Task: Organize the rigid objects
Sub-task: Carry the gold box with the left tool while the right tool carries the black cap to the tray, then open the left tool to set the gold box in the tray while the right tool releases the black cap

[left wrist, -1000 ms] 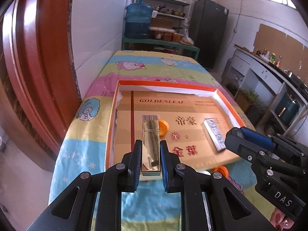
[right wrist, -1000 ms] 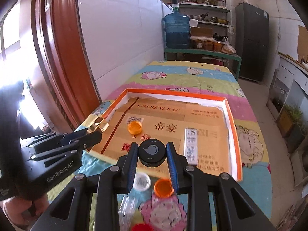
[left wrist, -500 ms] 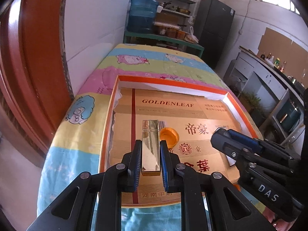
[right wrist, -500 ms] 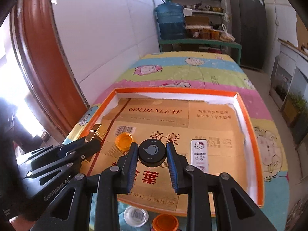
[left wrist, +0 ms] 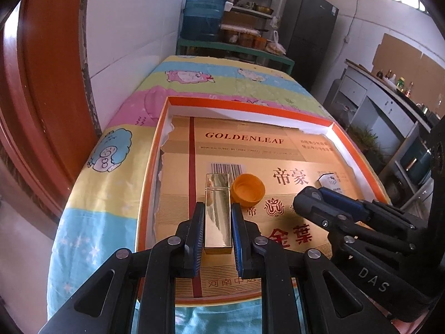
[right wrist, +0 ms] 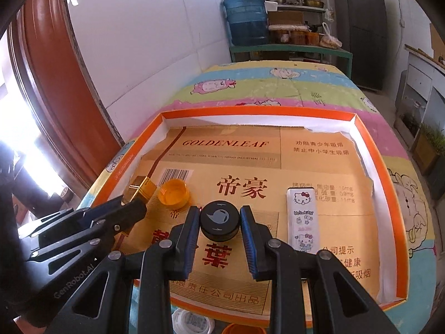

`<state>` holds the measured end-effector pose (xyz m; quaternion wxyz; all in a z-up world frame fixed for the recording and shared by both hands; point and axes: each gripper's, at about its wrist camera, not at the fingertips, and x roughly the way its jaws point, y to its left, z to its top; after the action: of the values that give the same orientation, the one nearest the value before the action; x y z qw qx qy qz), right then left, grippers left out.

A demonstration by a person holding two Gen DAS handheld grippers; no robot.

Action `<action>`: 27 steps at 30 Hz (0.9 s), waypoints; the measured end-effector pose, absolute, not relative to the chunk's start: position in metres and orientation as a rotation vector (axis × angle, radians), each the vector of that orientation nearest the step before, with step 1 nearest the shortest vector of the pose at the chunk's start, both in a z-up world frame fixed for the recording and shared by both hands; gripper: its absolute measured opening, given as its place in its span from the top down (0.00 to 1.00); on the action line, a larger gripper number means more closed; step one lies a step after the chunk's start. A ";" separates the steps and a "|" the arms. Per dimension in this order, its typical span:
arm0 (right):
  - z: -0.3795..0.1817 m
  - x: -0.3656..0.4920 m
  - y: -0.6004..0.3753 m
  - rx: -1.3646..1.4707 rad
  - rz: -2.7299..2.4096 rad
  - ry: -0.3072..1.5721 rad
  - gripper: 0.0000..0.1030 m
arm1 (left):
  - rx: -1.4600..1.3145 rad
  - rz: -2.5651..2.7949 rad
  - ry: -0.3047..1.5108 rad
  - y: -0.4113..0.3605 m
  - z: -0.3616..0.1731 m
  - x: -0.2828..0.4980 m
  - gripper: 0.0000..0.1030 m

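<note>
Nearest: left gripper (left wrist: 217, 220) angled down over the orange-rimmed tray (left wrist: 150, 167), clamped tight on a gold rectangular case (left wrist: 217, 211) held lengthwise above the tray's cardboard liner (right wrist: 306, 150). Right gripper (right wrist: 219, 222) beside it, likewise tilted down, pinching a black round cap (right wrist: 219, 220). Beyond: orange cap (right wrist: 173, 192) just past the gold case; white cartoon-print box (right wrist: 303, 220) lying to the right.

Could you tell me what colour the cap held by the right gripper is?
Black cap, with a grey mark; clearest in the right wrist view.
</note>
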<state>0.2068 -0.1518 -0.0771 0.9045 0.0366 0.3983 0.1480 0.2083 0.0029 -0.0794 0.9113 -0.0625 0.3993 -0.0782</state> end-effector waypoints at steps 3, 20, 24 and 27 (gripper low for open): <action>-0.079 0.208 -0.152 0.079 0.308 0.838 0.71 | -0.120 -0.158 0.822 0.003 -0.081 0.209 0.83; -0.088 0.212 -0.147 0.013 0.284 0.896 0.71 | -0.053 -0.128 0.814 -0.005 -0.084 0.208 0.82; -0.089 0.211 -0.144 -0.012 0.278 0.896 0.70 | -0.053 -0.127 0.814 -0.006 -0.084 0.208 0.82; -0.088 0.210 -0.144 -0.016 0.278 0.892 0.70 | -0.062 -0.126 0.812 -0.005 -0.085 0.208 0.82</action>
<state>0.2104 -0.1444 -0.0883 0.8928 -0.0079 0.4300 0.1340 0.2082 -0.0049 -0.0846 0.9163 -0.0303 0.3946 -0.0614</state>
